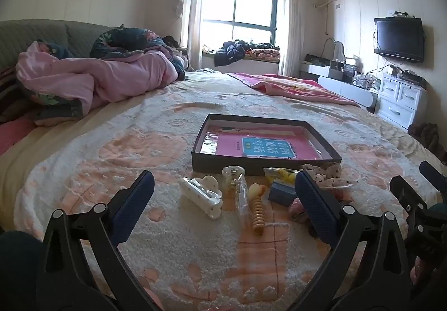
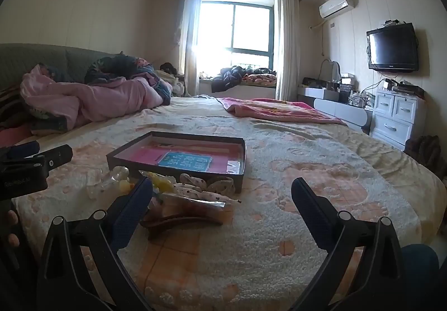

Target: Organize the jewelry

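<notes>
A shallow dark tray (image 1: 262, 164) with a pink book inside lies on the bed; it also shows in the right wrist view (image 2: 242, 160). In front of it lie hair accessories: a white claw clip (image 1: 201, 196), a clear clip (image 1: 233, 174), an orange spiral clip (image 1: 257, 210), a yellow packet (image 1: 279, 174), a blue block (image 1: 280, 192) and a spotted scrunchie (image 1: 327, 174). A brown claw clip (image 2: 181, 220) lies nearest my right gripper. My left gripper (image 1: 223, 188) is open above the pile. My right gripper (image 2: 222, 193) is open, right of the pile.
The bedspread (image 2: 307, 199) is fluffy with peach patterns. Pink quilts (image 1: 97, 79) are piled at the far left, a pink blanket (image 1: 293, 87) lies far right. White drawers (image 1: 399, 98) and a TV (image 1: 399, 38) stand by the right wall.
</notes>
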Demonstrator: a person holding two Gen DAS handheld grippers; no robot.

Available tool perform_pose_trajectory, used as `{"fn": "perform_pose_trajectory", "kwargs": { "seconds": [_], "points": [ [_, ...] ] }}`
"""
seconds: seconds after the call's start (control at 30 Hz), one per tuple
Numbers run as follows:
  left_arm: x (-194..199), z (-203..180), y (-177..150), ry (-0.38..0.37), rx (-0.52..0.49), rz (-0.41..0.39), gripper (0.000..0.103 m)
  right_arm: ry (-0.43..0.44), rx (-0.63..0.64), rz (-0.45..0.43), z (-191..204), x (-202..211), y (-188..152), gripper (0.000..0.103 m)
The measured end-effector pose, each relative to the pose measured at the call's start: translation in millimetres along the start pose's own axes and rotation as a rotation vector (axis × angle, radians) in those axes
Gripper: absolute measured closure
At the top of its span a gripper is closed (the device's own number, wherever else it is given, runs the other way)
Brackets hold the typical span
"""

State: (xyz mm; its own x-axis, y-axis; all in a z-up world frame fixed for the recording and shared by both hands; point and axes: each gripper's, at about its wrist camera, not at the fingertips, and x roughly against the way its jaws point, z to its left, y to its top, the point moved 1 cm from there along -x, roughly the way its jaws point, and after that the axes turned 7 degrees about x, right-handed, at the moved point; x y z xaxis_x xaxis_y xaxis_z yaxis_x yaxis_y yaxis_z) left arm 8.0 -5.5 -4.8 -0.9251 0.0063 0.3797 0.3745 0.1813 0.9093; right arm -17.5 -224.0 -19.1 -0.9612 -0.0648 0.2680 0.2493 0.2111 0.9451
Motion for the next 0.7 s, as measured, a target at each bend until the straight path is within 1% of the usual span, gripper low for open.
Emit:
{"fn": "perform_pose_trajectory", "kwargs": {
  "seconds": [0.7],
  "points": [
    [-1.2,0.9,-1.7,-0.003,0.007,0.0,0.01,0.007,0.001,-0.006,1.5,3.0,5.8,0.006]
  ]
}}
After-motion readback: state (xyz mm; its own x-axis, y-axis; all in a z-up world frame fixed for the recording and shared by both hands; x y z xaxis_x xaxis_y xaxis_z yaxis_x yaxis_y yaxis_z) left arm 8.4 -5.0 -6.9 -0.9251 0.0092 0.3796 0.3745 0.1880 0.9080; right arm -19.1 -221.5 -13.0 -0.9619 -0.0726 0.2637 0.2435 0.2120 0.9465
